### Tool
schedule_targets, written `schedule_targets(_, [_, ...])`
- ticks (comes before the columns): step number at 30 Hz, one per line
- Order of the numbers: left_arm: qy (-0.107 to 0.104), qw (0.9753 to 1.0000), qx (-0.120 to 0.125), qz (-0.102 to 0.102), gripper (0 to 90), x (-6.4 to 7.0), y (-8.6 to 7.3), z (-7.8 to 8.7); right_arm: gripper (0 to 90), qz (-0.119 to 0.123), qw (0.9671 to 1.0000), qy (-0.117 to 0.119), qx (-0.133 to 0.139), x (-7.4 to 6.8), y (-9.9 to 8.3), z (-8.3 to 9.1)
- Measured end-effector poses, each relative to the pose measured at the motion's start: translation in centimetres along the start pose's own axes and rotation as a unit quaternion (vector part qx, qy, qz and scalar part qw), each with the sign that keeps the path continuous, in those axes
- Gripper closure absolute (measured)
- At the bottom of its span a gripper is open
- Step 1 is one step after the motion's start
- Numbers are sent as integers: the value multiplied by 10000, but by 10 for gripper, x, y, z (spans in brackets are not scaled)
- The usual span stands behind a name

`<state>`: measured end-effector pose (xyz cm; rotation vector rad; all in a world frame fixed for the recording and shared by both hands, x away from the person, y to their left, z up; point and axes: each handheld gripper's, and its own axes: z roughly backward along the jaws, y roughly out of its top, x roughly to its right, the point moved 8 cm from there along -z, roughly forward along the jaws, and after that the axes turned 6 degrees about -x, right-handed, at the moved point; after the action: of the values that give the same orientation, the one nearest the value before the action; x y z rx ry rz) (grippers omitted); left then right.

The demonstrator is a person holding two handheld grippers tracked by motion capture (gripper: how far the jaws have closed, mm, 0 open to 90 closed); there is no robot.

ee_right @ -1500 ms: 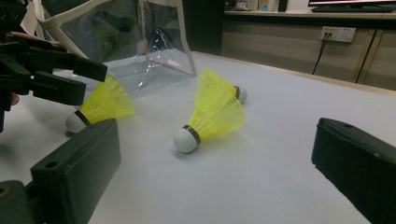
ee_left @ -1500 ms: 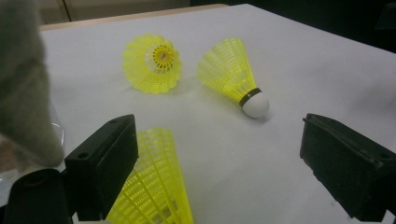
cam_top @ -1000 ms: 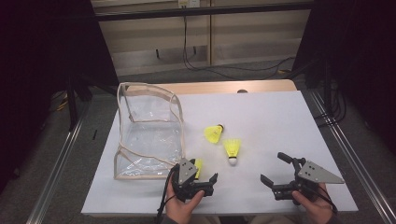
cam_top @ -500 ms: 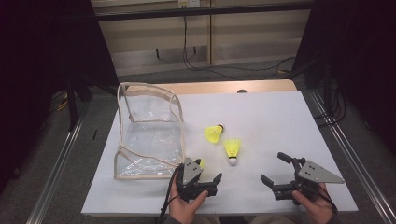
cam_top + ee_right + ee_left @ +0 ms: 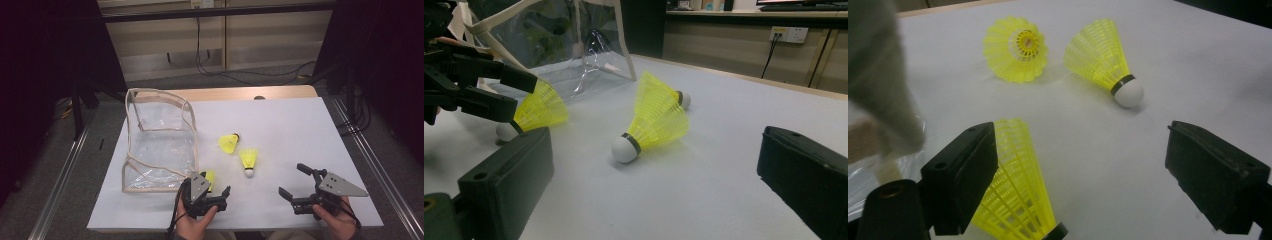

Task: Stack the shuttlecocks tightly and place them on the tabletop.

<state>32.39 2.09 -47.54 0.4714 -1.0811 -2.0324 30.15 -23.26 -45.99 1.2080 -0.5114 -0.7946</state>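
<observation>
Lying on the table (image 5: pixel 300 125) are three yellow shuttlecocks (image 5: pixel 248 161) beside one clear bag (image 5: pixel 160 145); both grippers' jaws gape apart

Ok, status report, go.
Left gripper open, straddling the near shuttlecock, one jaw against its skirt. Right gripper open, idle. Two more shuttlecocks lie mid-table, clear bag beside the left gripper. Nothing in the way.

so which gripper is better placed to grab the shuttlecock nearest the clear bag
Left. The left gripper already has its open jaws around the nearest shuttlecock, right beside the clear bag. The right gripper is also open but sits farther off, nearer the middle shuttlecock.
</observation>
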Motion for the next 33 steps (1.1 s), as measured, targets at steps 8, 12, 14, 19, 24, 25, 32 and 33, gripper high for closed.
schedule_targets(8, [134, 9997, -39, 220, 122, -8, -6, 0, 10, -3, 10000, -3, 17, 1, 0, 0])
schedule_targets(12, [199, 9994, -108, 269, 126, -10, -8, -2, 10, -15, 10000, -9, 16, 1, 0, 1])
schedule_targets(14, [243, 9992, -136, 273, 133, -11, -9, -2, 10, -13, 10000, -6, 16, 1, 0, 1])
schedule_targets(19, [320, 9990, -196, 257, 161, -15, -12, -3, 10, -12, 10000, 9, 21, 1, 0, 0])
schedule_targets(24, [347, 9989, -187, 233, 186, -15, -12, -3, 10, -22, 10000, 13, 21, 1, 0, 0])
schedule_targets(25, [315, 9992, -163, 208, 186, -14, -11, -4, 10, -16, 10000, 12, 20, 1, 0, 0])
schedule_targets(32, [563, 9981, -151, 211, 255, -19, -11, 1, 10, -20, 10000, 24, 25, 1, 0, 0])
schedule_targets(33, [535, 9982, -149, 224, 244, -20, -11, 2, 11, -27, 10000, 26, 25, 1, 0, 0])
